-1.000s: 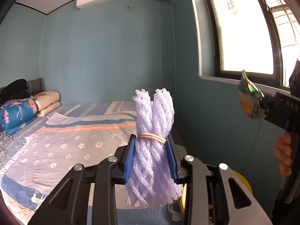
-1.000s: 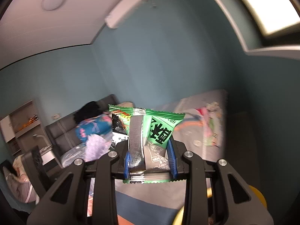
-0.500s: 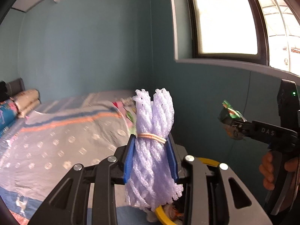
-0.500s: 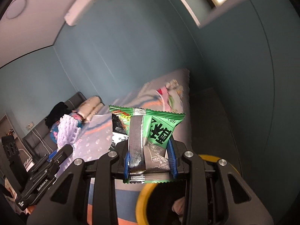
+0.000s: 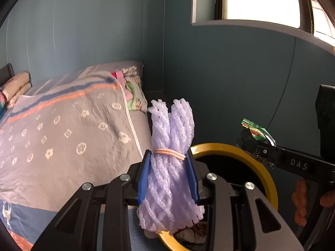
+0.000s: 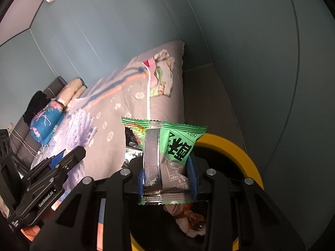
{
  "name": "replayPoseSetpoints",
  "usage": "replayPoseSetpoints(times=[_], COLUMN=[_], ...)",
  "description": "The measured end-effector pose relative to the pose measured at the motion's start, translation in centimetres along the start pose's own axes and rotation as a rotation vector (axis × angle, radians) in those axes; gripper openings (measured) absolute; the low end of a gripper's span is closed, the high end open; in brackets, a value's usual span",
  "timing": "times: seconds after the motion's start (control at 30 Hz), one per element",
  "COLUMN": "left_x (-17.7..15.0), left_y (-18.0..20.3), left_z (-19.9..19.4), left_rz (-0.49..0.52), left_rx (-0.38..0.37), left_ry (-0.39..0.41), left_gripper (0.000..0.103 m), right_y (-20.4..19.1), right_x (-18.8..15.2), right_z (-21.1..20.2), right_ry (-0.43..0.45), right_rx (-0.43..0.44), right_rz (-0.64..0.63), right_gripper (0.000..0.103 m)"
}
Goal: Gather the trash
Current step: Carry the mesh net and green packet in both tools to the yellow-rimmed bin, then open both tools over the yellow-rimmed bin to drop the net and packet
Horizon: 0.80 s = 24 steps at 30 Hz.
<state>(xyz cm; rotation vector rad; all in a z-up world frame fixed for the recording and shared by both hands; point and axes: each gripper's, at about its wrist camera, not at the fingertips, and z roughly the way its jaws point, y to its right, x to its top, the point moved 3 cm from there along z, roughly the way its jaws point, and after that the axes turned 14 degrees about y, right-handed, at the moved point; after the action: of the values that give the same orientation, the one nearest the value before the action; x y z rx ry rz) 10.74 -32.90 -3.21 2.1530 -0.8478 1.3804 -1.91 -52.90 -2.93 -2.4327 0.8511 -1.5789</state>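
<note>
The left gripper point(image 5: 167, 175) clenches a lilac foam net point(image 5: 171, 146), upright above the near rim of the yellow-rimmed bin point(image 5: 266, 175). The right gripper point(image 6: 167, 179) grasps a green snack wrapper point(image 6: 165, 148), tilted down over the bin's mouth beside the bed point(image 5: 62, 136).

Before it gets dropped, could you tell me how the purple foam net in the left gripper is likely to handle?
The foam net looks light and squashy, pinched in by the left gripper. Its rubber band should keep it bundled.
</note>
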Motion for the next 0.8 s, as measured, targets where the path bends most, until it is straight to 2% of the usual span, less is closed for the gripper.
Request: replayPoseSetpoints(times=[0.1, 0.27, 0.43, 0.5, 0.57, 0.63, 0.8], left_x=[-1.0, -2.8, -3.7, -3.6, -3.4, -3.2, -2.9], left_y=[0.2, 0.2, 0.3, 0.1, -0.4, -0.8, -1.3], left_z=[0.8, 1.9, 2.3, 2.3, 2.2, 1.9, 1.3], left_rz=[-0.013, -0.051, -0.058, -0.067, -0.09, -0.109, -0.125], left_rx=[-0.013, -0.033, -0.053, -0.057, -0.045, -0.039, -0.033], left_ry=[-0.023, -0.082, -0.098, -0.1, -0.104, -0.097, -0.092], left_gripper=[0.03, 0.03, 0.031, 0.036, 0.049, 0.053, 0.054], right_y=[0.5, 0.6, 1.3, 1.3, 1.1, 1.0, 0.5], right_x=[-0.9, -2.2, -2.5, -2.5, -2.7, -2.7, -2.4], right_z=[0.7, 1.7, 3.2, 3.1, 2.7, 3.0, 2.7], right_ry=[-0.011, -0.041, -0.052, -0.051, -0.044, -0.04, -0.029], right_rx=[-0.039, -0.045, -0.055, -0.069, -0.067, -0.067, -0.071], right_rz=[-0.027, -0.022, -0.029, -0.028, -0.021, -0.017, -0.025], right_gripper=[0.031, 0.032, 0.035, 0.036, 0.043, 0.05, 0.052])
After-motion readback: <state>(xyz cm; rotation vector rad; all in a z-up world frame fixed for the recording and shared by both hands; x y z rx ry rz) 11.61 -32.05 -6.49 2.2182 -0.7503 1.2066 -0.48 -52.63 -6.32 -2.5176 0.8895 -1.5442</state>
